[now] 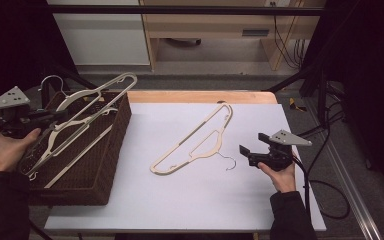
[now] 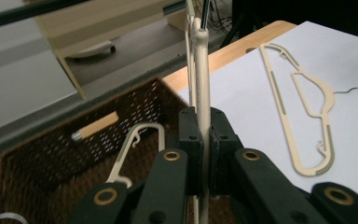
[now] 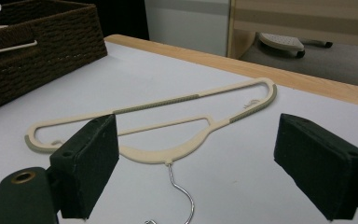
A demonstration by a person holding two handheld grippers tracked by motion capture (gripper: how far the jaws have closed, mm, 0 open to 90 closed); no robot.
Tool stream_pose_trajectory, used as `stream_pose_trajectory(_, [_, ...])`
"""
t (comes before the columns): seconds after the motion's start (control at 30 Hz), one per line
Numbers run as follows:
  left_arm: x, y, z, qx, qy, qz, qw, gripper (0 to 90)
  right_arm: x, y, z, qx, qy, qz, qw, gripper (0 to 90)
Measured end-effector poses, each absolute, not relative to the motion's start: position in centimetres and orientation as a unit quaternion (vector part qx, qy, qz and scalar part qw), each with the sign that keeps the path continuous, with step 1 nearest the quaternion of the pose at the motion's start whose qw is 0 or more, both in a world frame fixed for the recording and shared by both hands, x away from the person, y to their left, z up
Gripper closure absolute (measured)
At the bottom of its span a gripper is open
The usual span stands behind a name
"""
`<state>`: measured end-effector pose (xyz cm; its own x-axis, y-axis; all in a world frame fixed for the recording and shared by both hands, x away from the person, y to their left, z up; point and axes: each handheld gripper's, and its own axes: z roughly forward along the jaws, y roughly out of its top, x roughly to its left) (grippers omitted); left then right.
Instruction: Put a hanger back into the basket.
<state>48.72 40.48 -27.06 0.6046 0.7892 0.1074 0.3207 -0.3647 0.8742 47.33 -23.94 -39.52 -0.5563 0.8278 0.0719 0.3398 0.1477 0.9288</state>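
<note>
Pale wooden cabinet [image 1: 215, 25] beyond table's far edge, open compartment beneath. White panel [image 1: 100, 32] just left of cabinet. Black cables [image 1: 285, 42] hang near cabinet's right leg; more black cables [image 1: 330, 145] on floor right of table. Dark horizontal bar [image 1: 180, 9] across top. Grey floor [image 1: 205, 67] behind.

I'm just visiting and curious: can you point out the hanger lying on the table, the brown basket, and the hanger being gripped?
Hanger on the table [image 1: 192, 145], high view, its cream body.
Basket [image 1: 122, 120], high view, right wall.
Gripped hanger [image 2: 202, 70], left gripper view, bar above the jaws.
</note>
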Motion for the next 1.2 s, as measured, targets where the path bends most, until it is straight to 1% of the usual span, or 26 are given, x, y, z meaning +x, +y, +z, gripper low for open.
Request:
stream_pose_trajectory(0.2, [49.1, 43.0, -29.3, 0.770, 0.390, 0.260, 0.432, 86.2, 47.4, -23.9, -39.6, 0.404, 0.722, 0.508, 0.240, 14.1])
stream_pose_trajectory(0.4, [49.2, 43.9, -30.7, 0.773, 0.405, 0.251, 0.419, 86.2, 47.4, -23.9, -39.6, 0.407, 0.719, 0.509, 0.241, 14.1])
stream_pose_trajectory(0.8, [49.7, 43.6, -33.9, 0.782, 0.423, 0.227, 0.397, 86.1, 47.4, -23.9, -39.6, 0.406, 0.721, 0.507, 0.241, 14.2])
stream_pose_trajectory(1.1, [50.4, 43.0, -36.5, 0.783, 0.448, 0.201, 0.381, 85.6, 47.4, -23.9, -39.6, 0.406, 0.722, 0.507, 0.240, 14.2])
stream_pose_trajectory(1.2, [50.6, 42.8, -37.0, 0.783, 0.457, 0.199, 0.371, 85.2, 47.4, -23.9, -39.6, 0.406, 0.722, 0.507, 0.240, 14.2])
